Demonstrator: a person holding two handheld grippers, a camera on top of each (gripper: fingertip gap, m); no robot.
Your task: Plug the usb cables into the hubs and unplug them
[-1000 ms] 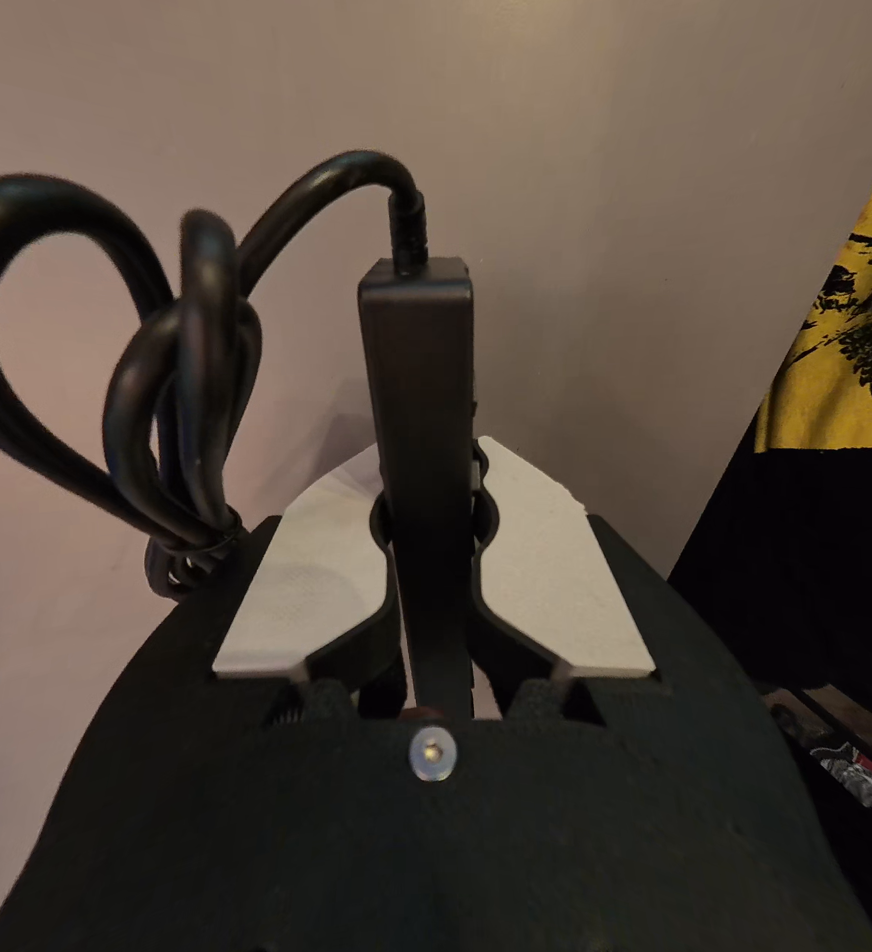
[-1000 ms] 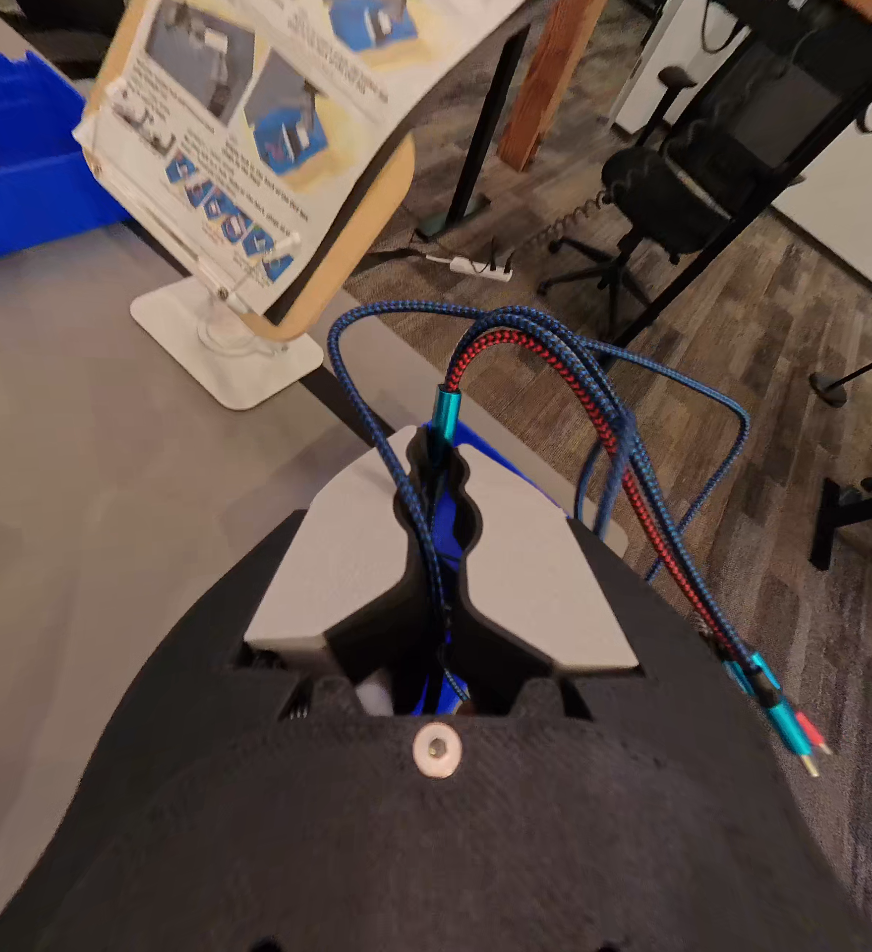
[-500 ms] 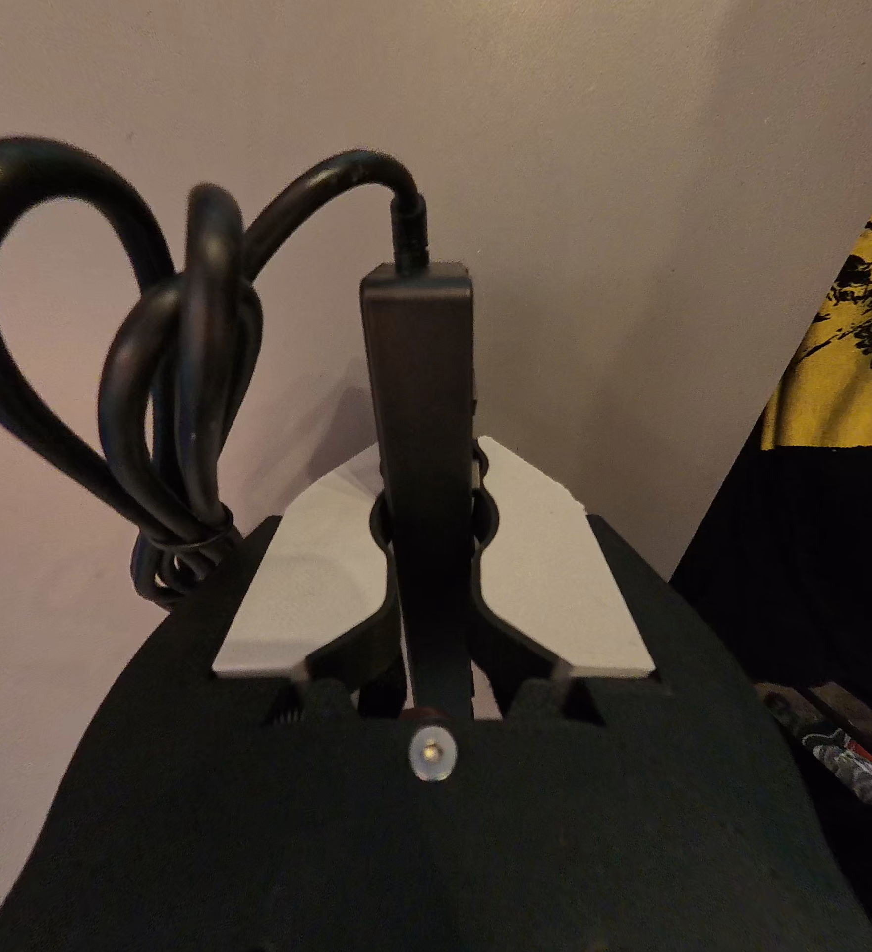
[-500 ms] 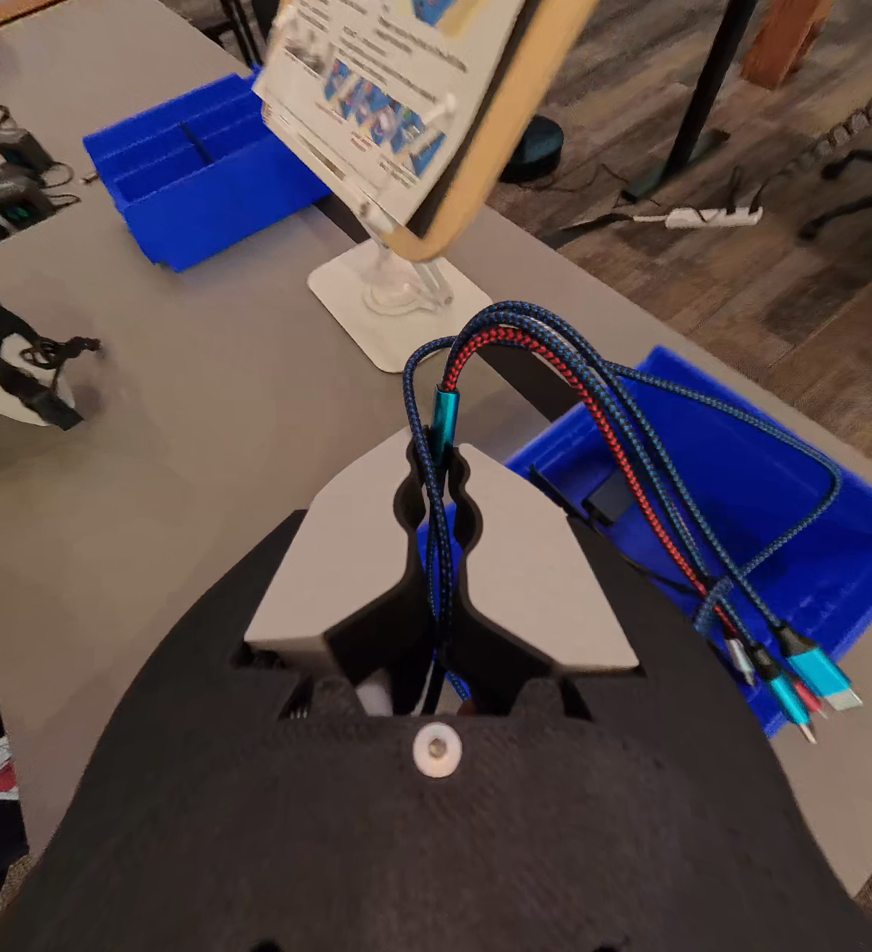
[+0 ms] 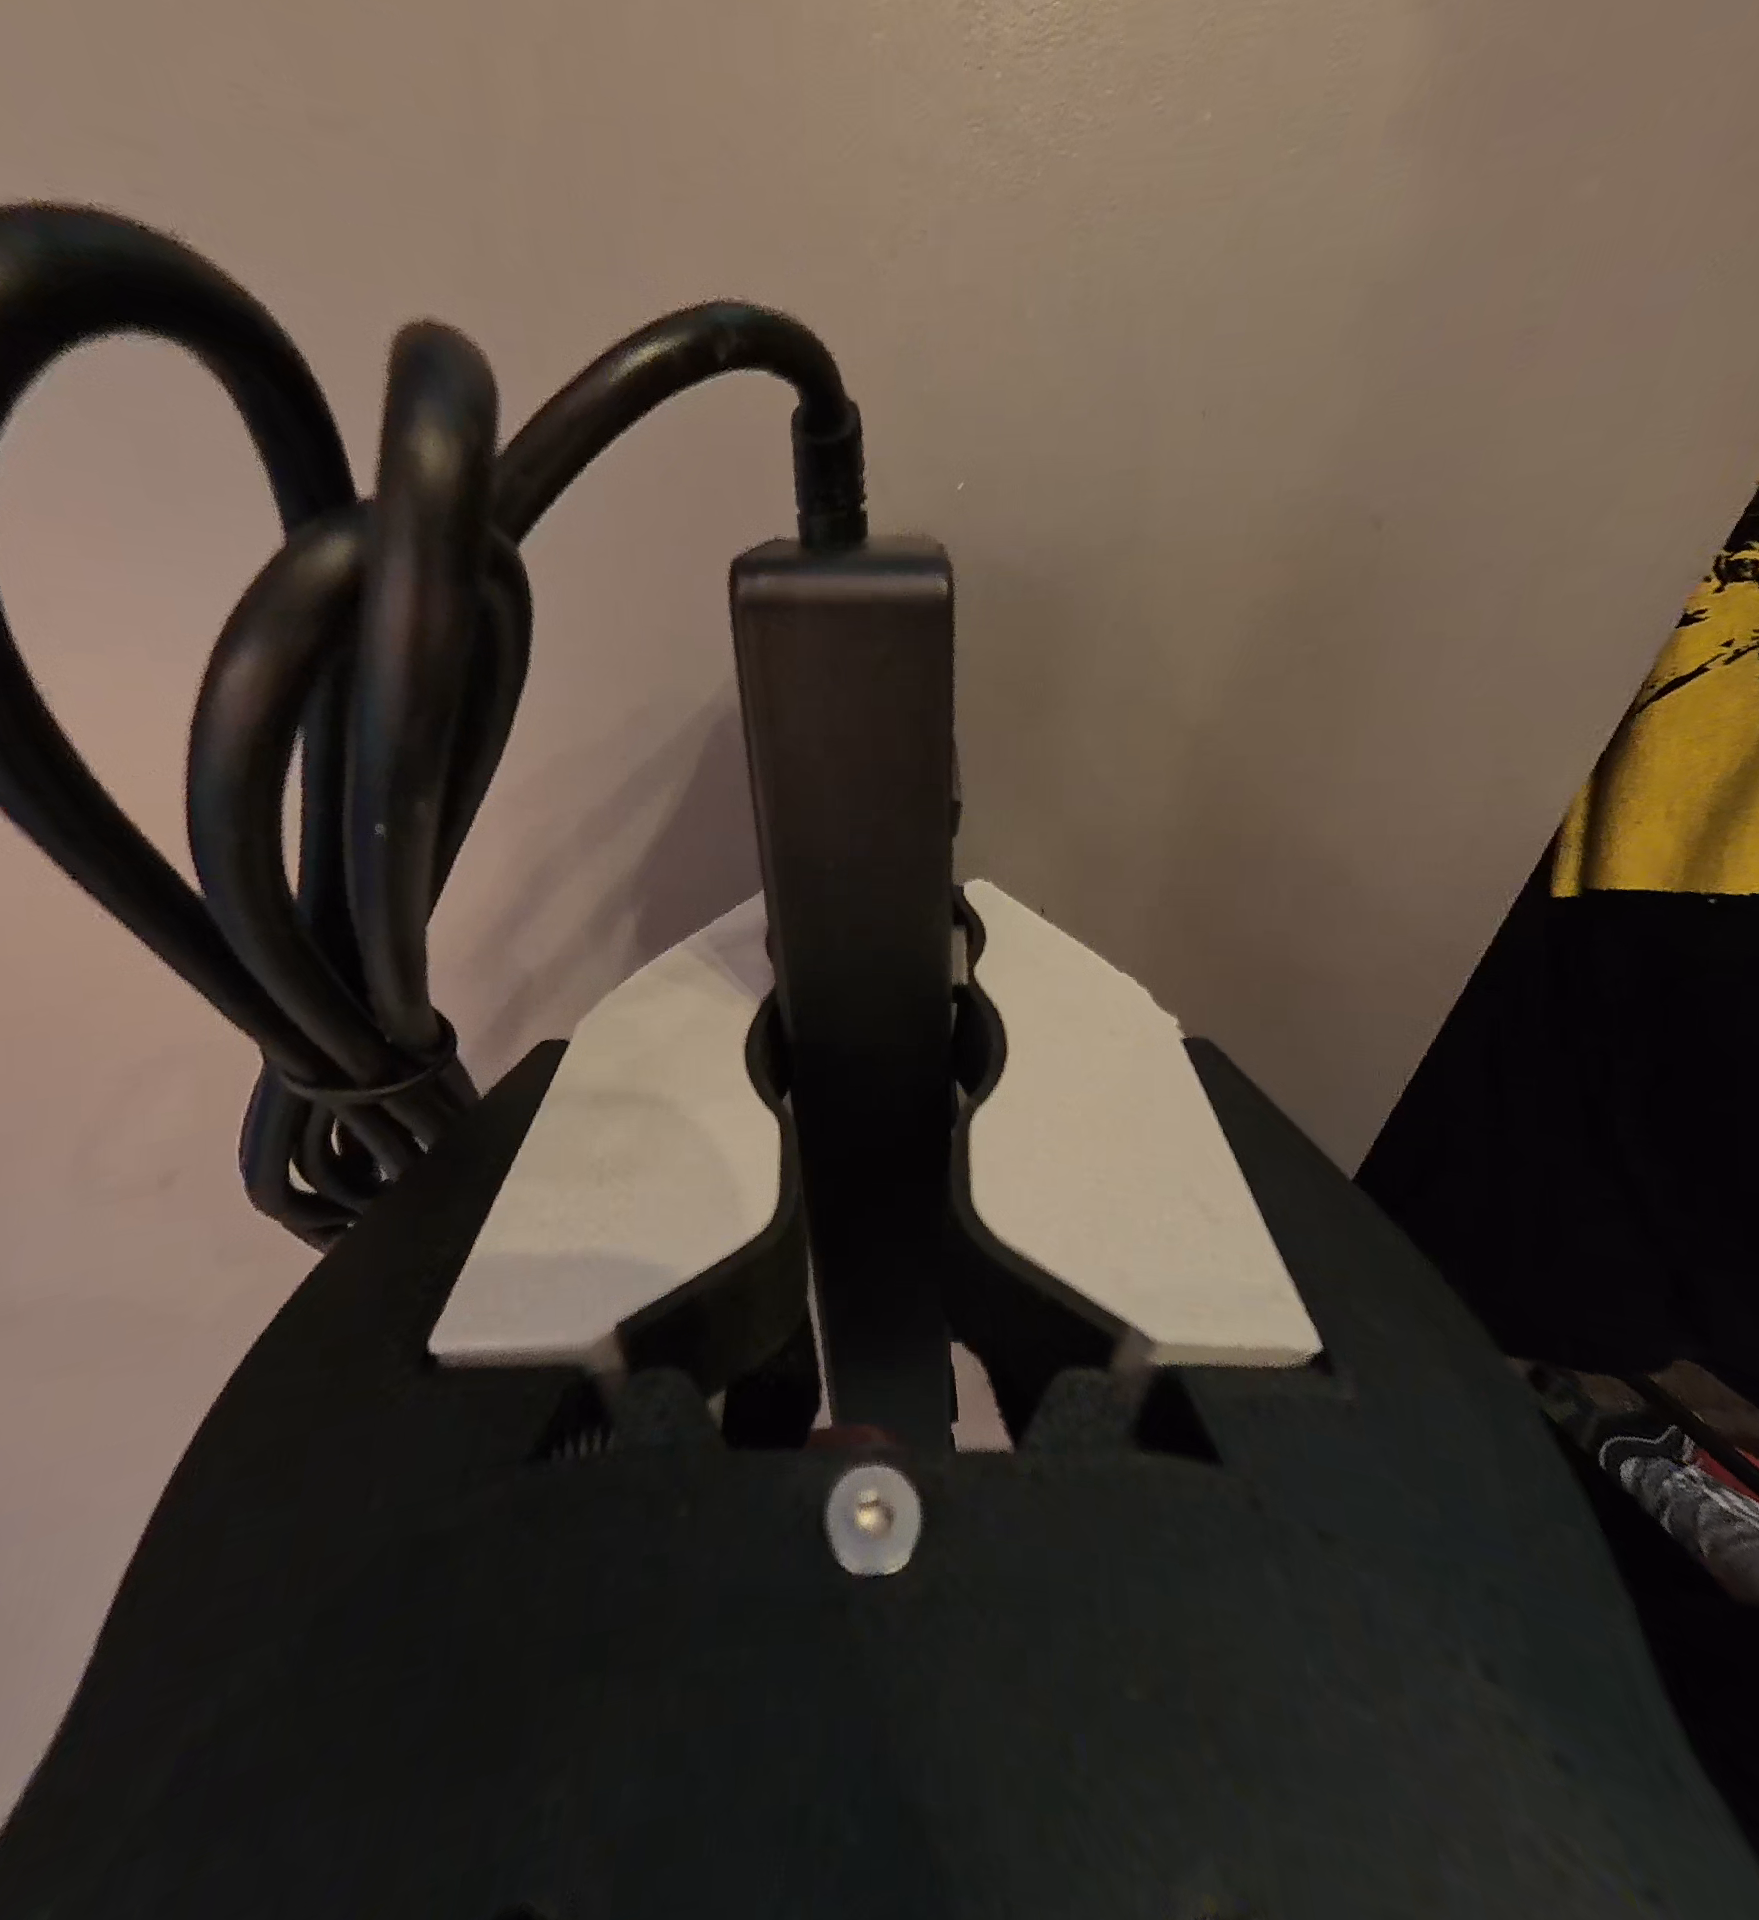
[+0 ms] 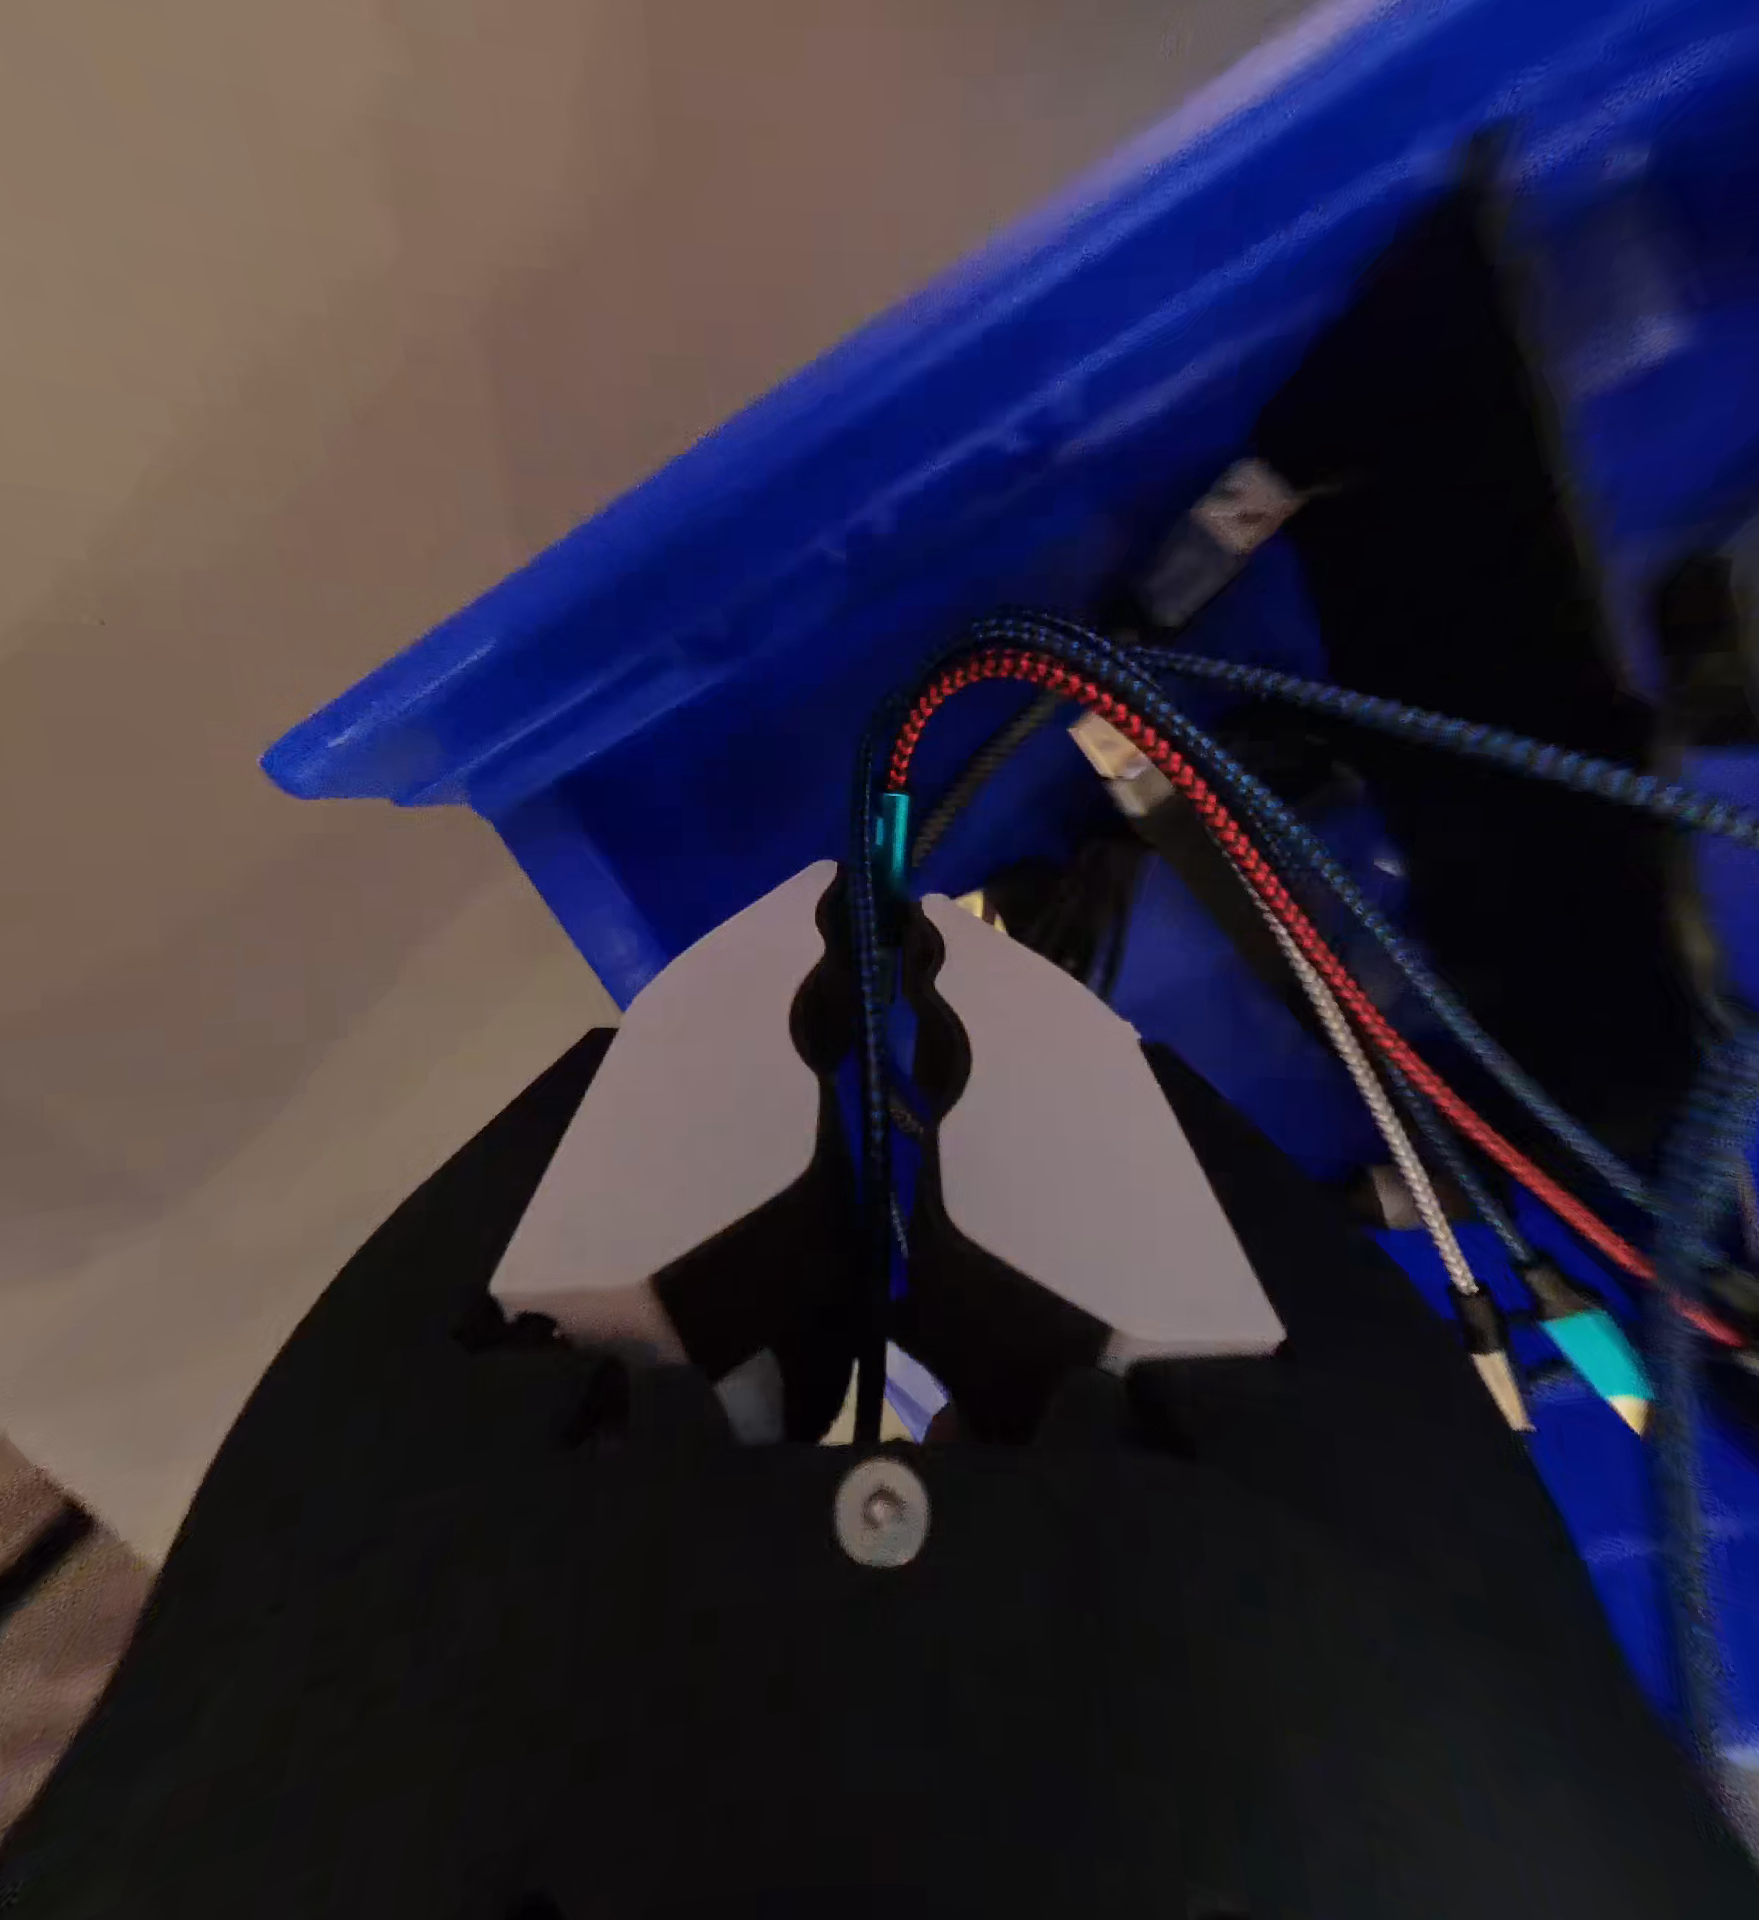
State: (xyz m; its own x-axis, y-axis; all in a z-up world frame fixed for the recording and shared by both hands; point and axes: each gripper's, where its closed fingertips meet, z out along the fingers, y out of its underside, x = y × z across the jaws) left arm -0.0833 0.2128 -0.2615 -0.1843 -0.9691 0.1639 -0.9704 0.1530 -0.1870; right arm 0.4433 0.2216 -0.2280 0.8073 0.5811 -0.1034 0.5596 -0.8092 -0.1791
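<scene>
Over blue bin [image 6: 854, 582], right tool [image 6: 880, 914] clamped on braided usb cable bundle [image 6: 1218, 810], plugs dangling inside, likely for drop-off. Left tool [image 5: 859, 956] pinching black hub [image 5: 844, 831] upright above desk [image 5: 1218, 364], cord [image 5: 335, 727] coiled.

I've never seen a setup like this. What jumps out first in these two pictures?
In the left wrist view, a black hub stands upright, clamped between the left gripper's white fingers, its thick black cord looped to the left. In the right wrist view, the right gripper pinches a braided blue and red cable bundle at a bright blue bin.
</scene>
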